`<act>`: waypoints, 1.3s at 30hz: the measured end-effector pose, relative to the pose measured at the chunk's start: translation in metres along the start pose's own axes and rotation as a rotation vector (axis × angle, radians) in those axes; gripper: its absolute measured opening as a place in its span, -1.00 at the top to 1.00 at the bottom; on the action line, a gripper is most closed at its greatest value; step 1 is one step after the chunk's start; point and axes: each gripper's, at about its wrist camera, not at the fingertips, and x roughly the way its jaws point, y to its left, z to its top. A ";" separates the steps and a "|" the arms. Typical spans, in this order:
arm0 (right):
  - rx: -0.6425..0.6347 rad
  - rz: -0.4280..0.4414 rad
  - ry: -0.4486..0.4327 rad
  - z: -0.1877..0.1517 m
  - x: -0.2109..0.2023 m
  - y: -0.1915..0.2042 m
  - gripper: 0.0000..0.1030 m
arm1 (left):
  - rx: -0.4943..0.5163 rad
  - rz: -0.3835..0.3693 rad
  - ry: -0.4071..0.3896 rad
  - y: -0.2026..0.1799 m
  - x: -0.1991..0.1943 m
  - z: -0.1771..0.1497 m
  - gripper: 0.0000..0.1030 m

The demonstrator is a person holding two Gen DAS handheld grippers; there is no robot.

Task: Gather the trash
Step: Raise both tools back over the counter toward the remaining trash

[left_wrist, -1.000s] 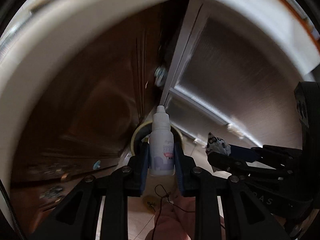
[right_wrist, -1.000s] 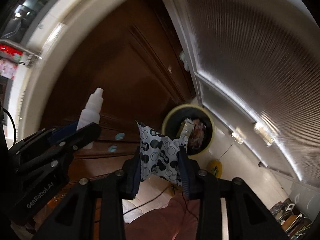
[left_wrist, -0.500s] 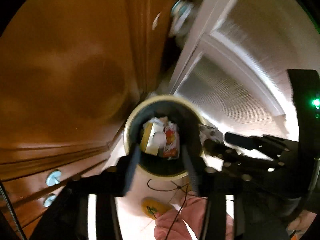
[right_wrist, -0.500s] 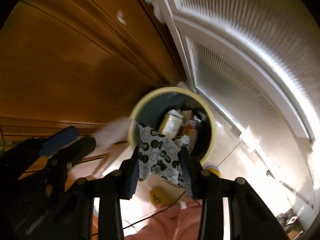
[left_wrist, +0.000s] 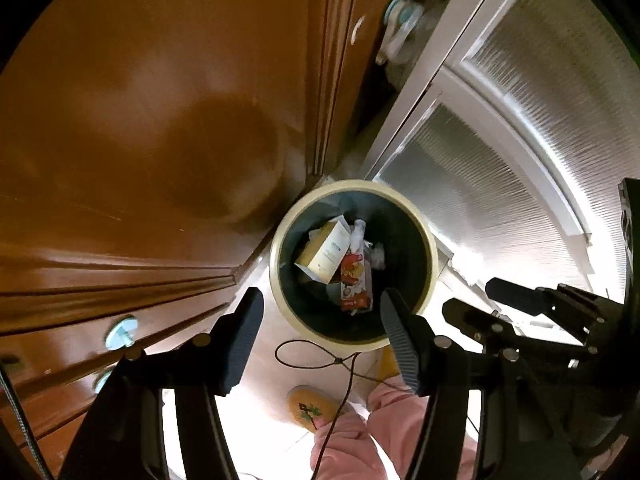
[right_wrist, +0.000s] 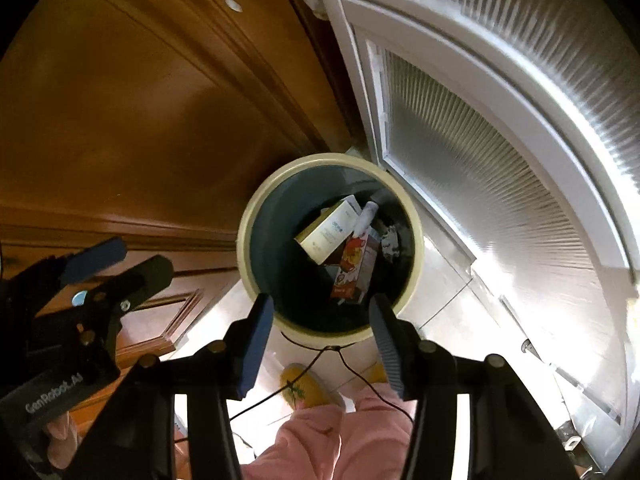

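A round trash bin with a cream rim point(left_wrist: 285, 232) point(right_wrist: 256, 204) stands on the floor below both grippers. Inside lie a yellow and white carton point(left_wrist: 326, 250) point(right_wrist: 328, 232), a red printed pack point(left_wrist: 354, 280) point(right_wrist: 354, 264) and a small white dropper bottle point(left_wrist: 357, 234) point(right_wrist: 366, 216). My left gripper point(left_wrist: 320, 344) is open and empty above the bin's near rim. My right gripper point(right_wrist: 322, 346) is open and empty above the same rim. The right gripper shows in the left wrist view point(left_wrist: 476, 300), and the left gripper shows in the right wrist view point(right_wrist: 120, 260).
A brown wooden cabinet point(left_wrist: 140, 120) point(right_wrist: 140, 100) stands left of the bin. A white door with ribbed glass point(left_wrist: 500, 152) point(right_wrist: 480, 140) stands on the right. Below are a thin black cord point(left_wrist: 320, 360), yellow slippers point(left_wrist: 308, 408) point(right_wrist: 304, 384) and pink trouser legs point(right_wrist: 340, 440).
Both grippers tilted down over the bin and opened. The left let go of the white bottle, now in the bin. The right let go of the black-and-white patterned wrapper, no longer visible.
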 end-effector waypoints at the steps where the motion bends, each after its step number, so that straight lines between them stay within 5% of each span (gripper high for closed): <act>1: 0.001 0.002 -0.002 0.000 -0.006 0.002 0.02 | 0.002 0.004 -0.008 -0.003 -0.006 0.000 -0.15; 12: 0.014 0.013 -0.064 -0.002 -0.106 0.024 0.02 | 0.039 -0.004 -0.070 -0.014 -0.131 0.004 -0.15; 20: 0.043 0.036 -0.147 -0.007 -0.217 0.053 0.02 | 0.061 -0.037 -0.143 -0.014 -0.243 0.008 -0.15; 34: -0.037 0.043 -0.412 -0.017 -0.395 0.107 0.02 | 0.098 -0.019 -0.457 0.008 -0.430 0.013 -0.15; 39: -0.056 0.037 -0.498 -0.016 -0.436 0.120 0.01 | 0.108 -0.042 -0.514 0.024 -0.482 0.022 -0.15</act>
